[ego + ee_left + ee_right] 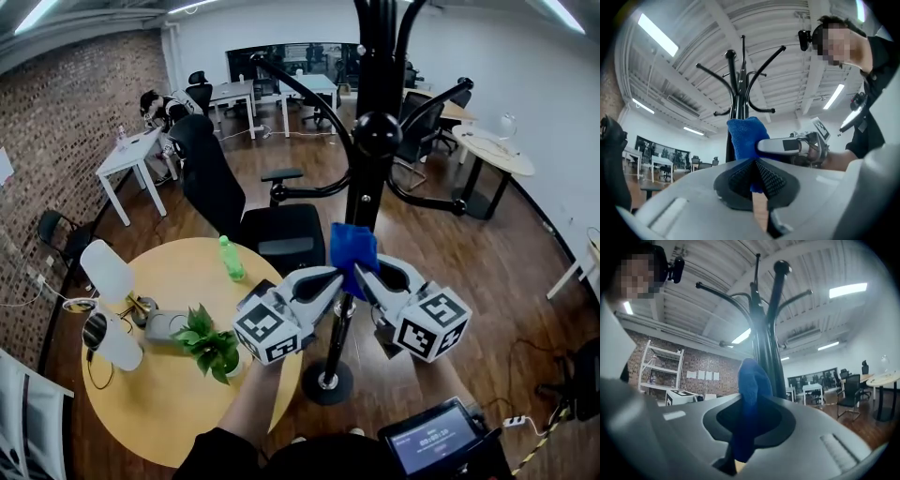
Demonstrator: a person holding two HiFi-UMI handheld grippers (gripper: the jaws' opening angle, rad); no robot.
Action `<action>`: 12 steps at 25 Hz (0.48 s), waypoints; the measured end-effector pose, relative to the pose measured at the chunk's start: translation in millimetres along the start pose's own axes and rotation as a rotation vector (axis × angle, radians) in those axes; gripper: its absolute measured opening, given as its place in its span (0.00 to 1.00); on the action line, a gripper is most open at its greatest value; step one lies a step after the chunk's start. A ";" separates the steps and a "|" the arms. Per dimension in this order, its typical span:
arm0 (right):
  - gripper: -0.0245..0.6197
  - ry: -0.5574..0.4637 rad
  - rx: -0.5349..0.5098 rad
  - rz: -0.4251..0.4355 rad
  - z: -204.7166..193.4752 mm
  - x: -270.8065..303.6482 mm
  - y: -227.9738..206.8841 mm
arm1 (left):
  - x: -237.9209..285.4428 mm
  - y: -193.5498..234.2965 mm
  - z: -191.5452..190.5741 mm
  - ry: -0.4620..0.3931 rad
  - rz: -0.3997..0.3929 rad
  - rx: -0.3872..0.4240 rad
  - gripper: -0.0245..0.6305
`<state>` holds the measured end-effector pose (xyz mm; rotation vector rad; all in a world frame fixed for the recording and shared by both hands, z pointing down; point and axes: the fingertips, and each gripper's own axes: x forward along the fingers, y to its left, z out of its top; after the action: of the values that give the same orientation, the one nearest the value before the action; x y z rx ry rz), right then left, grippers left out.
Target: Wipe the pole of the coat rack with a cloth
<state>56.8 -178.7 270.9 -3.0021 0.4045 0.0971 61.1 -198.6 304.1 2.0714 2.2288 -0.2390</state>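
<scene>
Cloth (pixel 352 251), blue and folded, pinched from both sides. Left hand-held gripper (pixel 334 282) closed on its lower edge, with blue fabric caught between the ribbed pads (pixel 769 179). Right hand-held gripper (pixel 373 275) likewise clamped, on a thick fold. Both sets of jaw tips angled up and inward, nearly meeting, with the cloth bunched between them and pressed against the pole (pixel 360 202) of the coat rack.

Pole black and upright, long axis vertical, directly beyond both sets of jaw tips and touching the cloth. Neither hand-held gripper clearly nearer, one on each flank. Longer stretch of pole above the cloth, rising past a round knob (pixel 377 133). Shorter stretch below, ending at a round base (pixel 326 382) on the wooden floor (pixel 441 248). Likely stroke to come: a slide along the pole, up or down, with the cloth held wrapped against it.

Main obstacle on an upward stroke: curved hooks (pixel 309 190) branching left and right just above the cloth. Nothing visible against the pole between the cloth and the base.

Further out, a black office chair (pixel 272 230) just behind and left of the pole. Round wooden tabletop (pixel 159 412) to the left of the base, with a leafy plant (pixel 211 342), a green bottle (pixel 231 259) and white lamps (pixel 108 272). Small lit screen (pixel 436 441) at the lower right edge.
</scene>
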 end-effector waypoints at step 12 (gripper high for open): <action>0.12 -0.372 -0.169 0.074 160.5 -16.4 43.1 | 28.0 -20.6 165.0 -0.203 -0.025 0.303 0.04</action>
<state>21.7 -196.8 108.6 -3.0313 0.4855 0.7157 31.8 -201.3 138.0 2.0435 2.2087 -0.7965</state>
